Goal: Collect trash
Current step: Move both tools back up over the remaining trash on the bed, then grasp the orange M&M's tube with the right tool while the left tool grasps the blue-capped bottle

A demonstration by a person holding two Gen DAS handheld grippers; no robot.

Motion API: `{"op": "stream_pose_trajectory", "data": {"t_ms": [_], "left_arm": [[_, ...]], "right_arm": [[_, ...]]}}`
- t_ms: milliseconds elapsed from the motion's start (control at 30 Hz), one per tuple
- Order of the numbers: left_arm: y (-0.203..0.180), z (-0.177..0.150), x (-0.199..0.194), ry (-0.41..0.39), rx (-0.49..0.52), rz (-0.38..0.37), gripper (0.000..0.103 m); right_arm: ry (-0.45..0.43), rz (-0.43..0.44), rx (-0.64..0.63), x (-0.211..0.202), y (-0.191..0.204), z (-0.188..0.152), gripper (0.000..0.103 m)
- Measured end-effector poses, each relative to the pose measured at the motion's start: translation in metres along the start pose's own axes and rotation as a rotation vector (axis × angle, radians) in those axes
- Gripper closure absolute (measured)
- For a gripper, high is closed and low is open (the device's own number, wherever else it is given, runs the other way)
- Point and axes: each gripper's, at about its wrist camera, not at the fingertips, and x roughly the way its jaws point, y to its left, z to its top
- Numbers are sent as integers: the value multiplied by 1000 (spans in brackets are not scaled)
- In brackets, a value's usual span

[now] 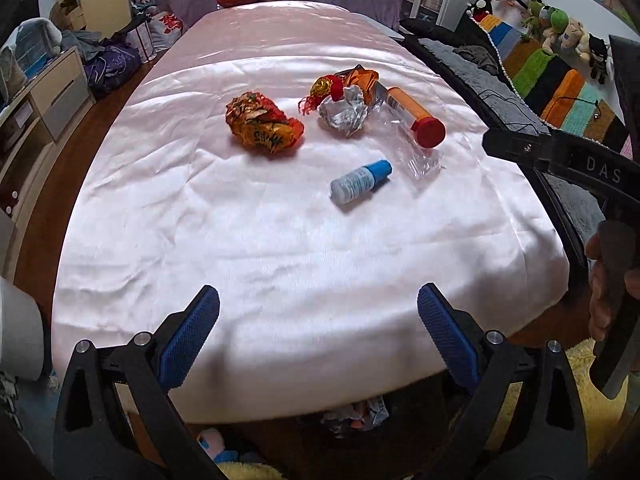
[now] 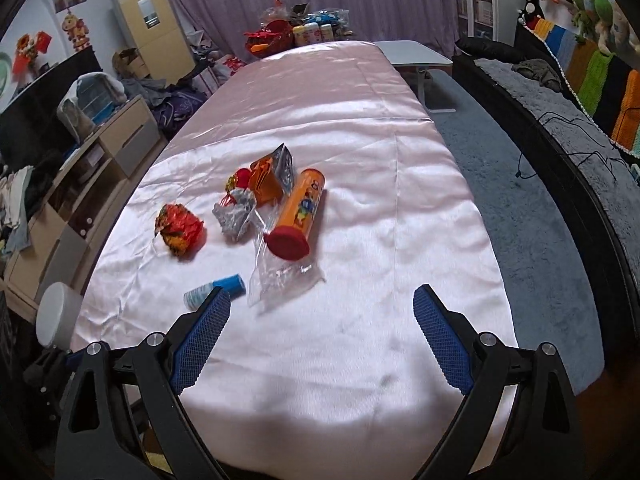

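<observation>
Trash lies on a table under a pale pink cloth. There is a crumpled red-orange wrapper, a ball of silver foil, an orange packet, an orange tube with a red cap, a clear plastic bag and a small white bottle with a blue cap. My left gripper is open and empty over the near table edge. My right gripper is open and empty, just short of the clear bag.
A white cylindrical bin stands at the table's left near corner. Drawers line the left wall. A dark sofa with a striped blanket runs along the right. Red baskets and jars sit beyond the far end.
</observation>
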Motion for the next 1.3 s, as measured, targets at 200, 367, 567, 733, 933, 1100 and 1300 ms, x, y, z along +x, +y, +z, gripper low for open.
{"op": "stream_pose_trajectory", "data": {"t_ms": [200, 367, 567, 733, 933, 1100, 1300], "left_arm": [[-10, 34, 27, 6, 39, -17, 25], [-15, 51, 47, 17, 62, -46, 44], [-21, 60, 65, 30, 89, -62, 57], [-22, 65, 68, 23, 93, -83, 71], [-25, 61, 60, 15, 99, -71, 75], [-23, 61, 33, -30, 76, -52, 75], [-18, 51, -13, -82, 50, -10, 77]], "right_arm": [[-4, 6, -13, 29, 8, 34, 34], [33, 12, -5, 59, 10, 56, 57], [99, 57, 34, 89, 10, 61, 59], [118, 60, 23, 99, 12, 55, 70], [87, 64, -4, 84, 14, 57, 73], [32, 63, -32, 51, 18, 59, 73], [-6, 63, -70, 2, 24, 42, 73]]}}
